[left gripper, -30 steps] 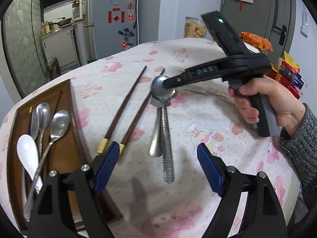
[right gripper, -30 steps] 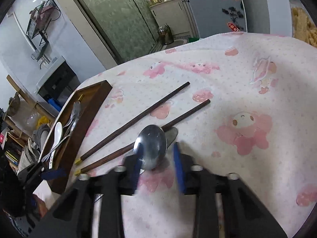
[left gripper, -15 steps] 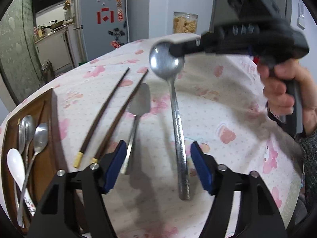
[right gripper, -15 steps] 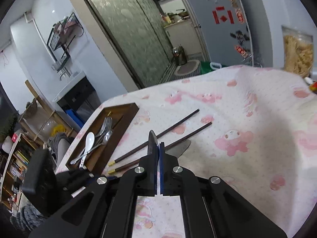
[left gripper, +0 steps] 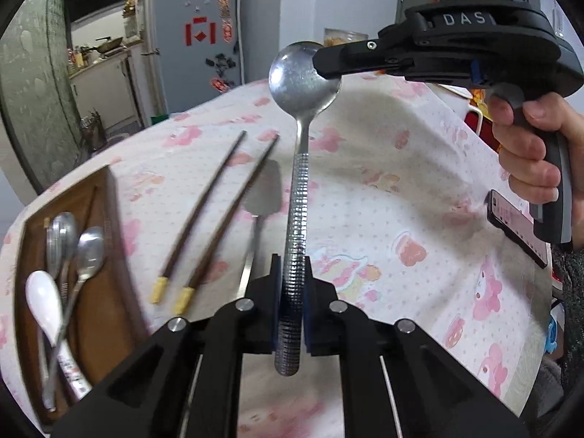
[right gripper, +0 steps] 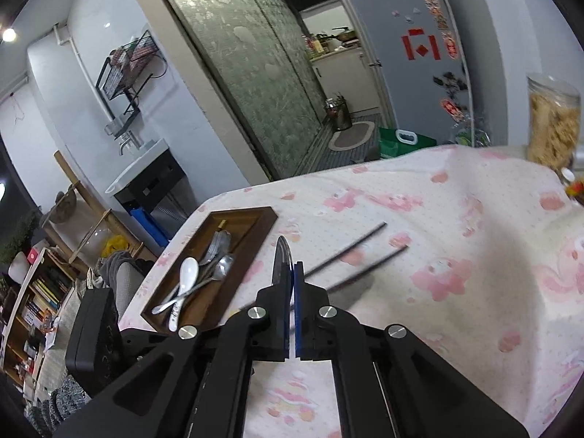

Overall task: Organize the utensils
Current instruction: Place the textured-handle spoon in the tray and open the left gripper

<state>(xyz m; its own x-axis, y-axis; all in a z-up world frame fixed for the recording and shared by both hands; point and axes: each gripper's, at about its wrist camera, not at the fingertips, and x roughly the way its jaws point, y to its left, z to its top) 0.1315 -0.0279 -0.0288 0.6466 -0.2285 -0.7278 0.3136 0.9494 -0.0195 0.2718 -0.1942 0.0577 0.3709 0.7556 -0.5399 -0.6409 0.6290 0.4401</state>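
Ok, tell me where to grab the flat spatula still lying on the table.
Take the spatula by its thin handle, from above, jaws across it. The blade is flat on the cloth and gives no purchase, and the chopsticks lie close on its left.

Legible lettering: "DAS" in pale capitals on the black body of the right gripper [left gripper: 330,62], seen from the left wrist view, the word cut off at its right end by the housing. A phone [left gripper: 518,226] lay on the tablecloth with a lit screen of text too small to read. Red paper decorations on the grey refrigerator [left gripper: 199,33] bore marks too blurred to read.
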